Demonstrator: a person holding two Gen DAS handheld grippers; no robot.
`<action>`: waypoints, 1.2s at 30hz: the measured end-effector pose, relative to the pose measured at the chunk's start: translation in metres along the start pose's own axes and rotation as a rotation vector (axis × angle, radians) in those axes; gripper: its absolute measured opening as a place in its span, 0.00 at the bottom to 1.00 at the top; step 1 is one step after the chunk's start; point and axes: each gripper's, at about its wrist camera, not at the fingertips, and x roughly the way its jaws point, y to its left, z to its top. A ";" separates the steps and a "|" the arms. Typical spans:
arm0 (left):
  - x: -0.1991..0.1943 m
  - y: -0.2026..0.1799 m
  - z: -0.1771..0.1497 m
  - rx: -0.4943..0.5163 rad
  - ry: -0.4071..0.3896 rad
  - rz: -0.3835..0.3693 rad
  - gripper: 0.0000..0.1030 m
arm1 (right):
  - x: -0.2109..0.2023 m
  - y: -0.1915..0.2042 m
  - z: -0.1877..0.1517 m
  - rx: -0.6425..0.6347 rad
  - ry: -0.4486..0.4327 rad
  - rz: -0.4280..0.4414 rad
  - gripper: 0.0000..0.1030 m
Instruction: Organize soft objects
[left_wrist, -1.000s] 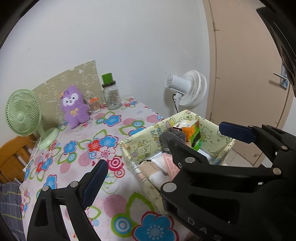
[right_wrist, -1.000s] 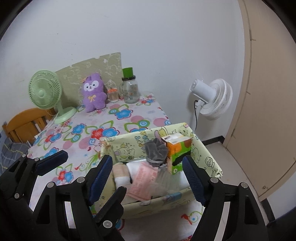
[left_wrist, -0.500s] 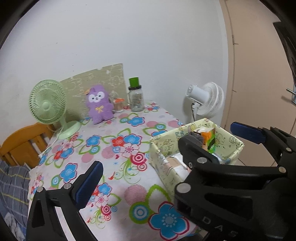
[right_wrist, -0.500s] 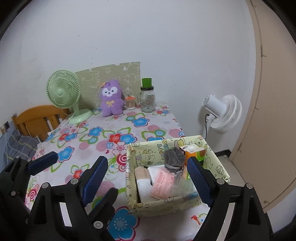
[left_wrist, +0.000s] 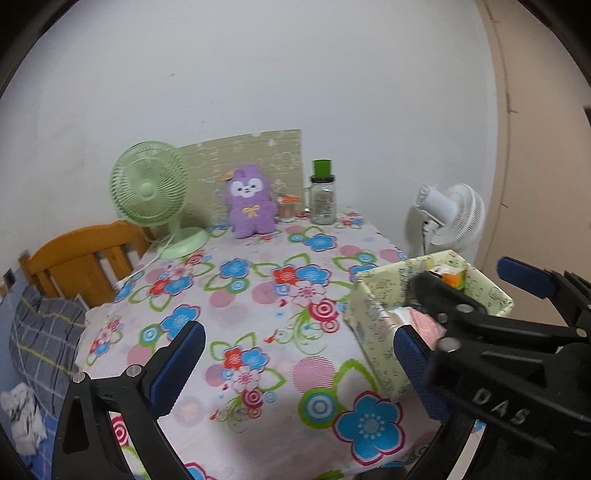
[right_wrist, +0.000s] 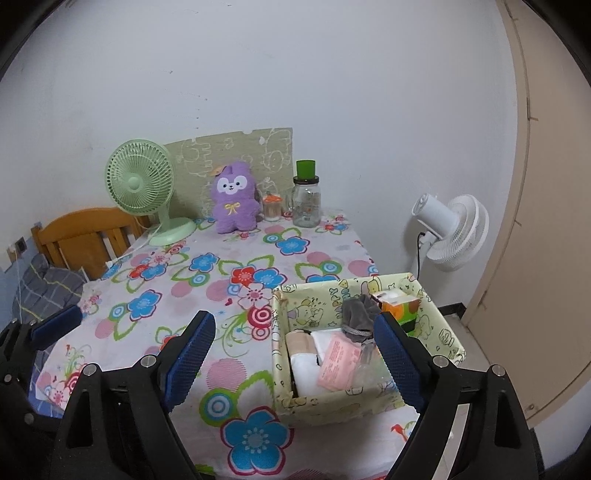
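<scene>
Compared with a second ago, both grippers have pulled back from the table, so the whole flowered tablecloth (right_wrist: 236, 280) now shows where earlier the box filled much of each view. The left gripper (left_wrist: 295, 365) hangs over the near edge of the table with its blue-padded fingers spread wide and nothing between them. The right gripper (right_wrist: 295, 354) is likewise spread wide and empty, its right finger (right_wrist: 397, 363) crossing in front of the box. The pale yellow-green fabric box (right_wrist: 291, 295), printed with cartoon animals, sits at the near right corner of the table. Inside it lie a crumpled grey cloth (right_wrist: 356, 314) toward the back, a beige roll (right_wrist: 301, 341) and folded white fabric (right_wrist: 306, 373) at the left, a pink packet (right_wrist: 338, 363) in the middle, and an orange-and-green carton (right_wrist: 397, 306) upright at the back right. From the left wrist view the box (left_wrist: 376, 295) is partly hidden behind the right gripper's black frame. Well apart from the box, at the far edge of the table, a purple plush toy (right_wrist: 232, 201) with a white face and a yellow bow sits upright against a patterned green board (right_wrist: 240, 147). Left of it stands a green desk fan (right_wrist: 142, 188); right of it, a small jar (right_wrist: 272, 208) and a glass jar with a green lid (right_wrist: 306, 195). A white fan (right_wrist: 448, 227) stands on the floor beyond the table, and a wooden headboard (right_wrist: 85, 236) sits at the left.
</scene>
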 end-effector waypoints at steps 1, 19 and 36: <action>-0.001 0.003 -0.001 -0.010 0.000 0.010 1.00 | -0.001 0.000 -0.001 0.002 0.001 0.001 0.87; -0.003 0.024 -0.007 -0.070 -0.011 0.075 1.00 | -0.003 -0.006 -0.004 0.015 -0.017 0.007 0.87; 0.001 0.029 -0.005 -0.085 -0.012 0.090 1.00 | -0.003 -0.007 -0.003 0.020 -0.035 -0.011 0.87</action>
